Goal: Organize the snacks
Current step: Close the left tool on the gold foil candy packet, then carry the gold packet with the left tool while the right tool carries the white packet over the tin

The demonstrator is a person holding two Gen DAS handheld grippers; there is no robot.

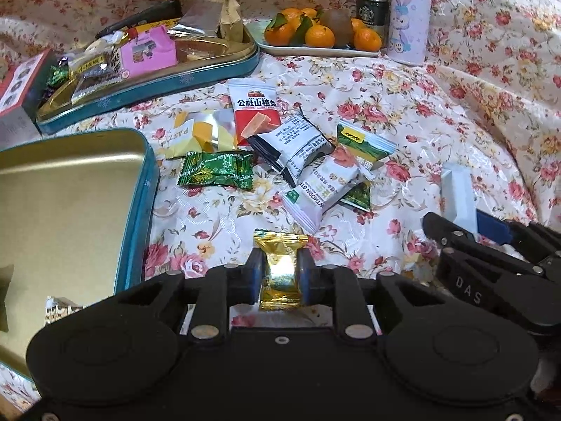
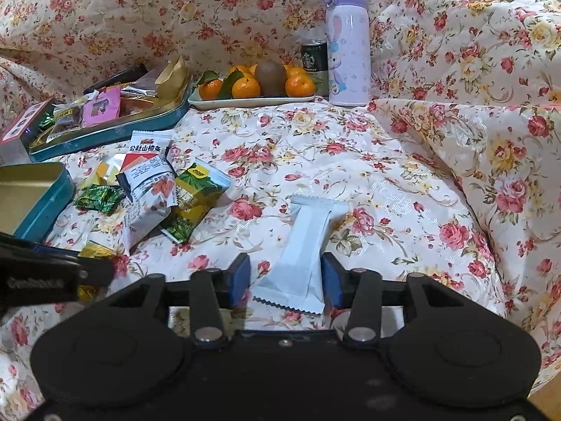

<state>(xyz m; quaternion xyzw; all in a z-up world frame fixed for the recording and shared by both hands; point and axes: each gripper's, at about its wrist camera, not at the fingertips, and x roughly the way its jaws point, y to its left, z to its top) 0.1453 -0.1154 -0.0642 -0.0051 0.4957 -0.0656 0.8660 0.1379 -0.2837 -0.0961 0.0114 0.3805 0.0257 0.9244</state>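
Observation:
My left gripper [image 1: 280, 273] is shut on a gold-wrapped candy [image 1: 280, 263], pinched at its middle just over the floral cloth. Beyond it lies a pile of loose snack packets [image 1: 298, 151]: green, white, red and yellow ones. An empty gold-lined teal tin [image 1: 70, 193] sits to its left. In the right wrist view my right gripper [image 2: 285, 280] straddles a long white packet [image 2: 305, 245] lying on the cloth. The right pad [image 2: 331, 280] touches the packet. A gap shows between the packet and the left pad [image 2: 240, 280], so the jaws are open around it.
A second teal tin [image 1: 157, 80] holding several snacks stands at the back left, with a box [image 1: 17, 84] beside it. A plate of tangerines and a kiwi [image 1: 315, 49], a can [image 1: 371, 10] and a lilac bottle [image 1: 410, 17] stand at the back. Floral cloth rises at the right.

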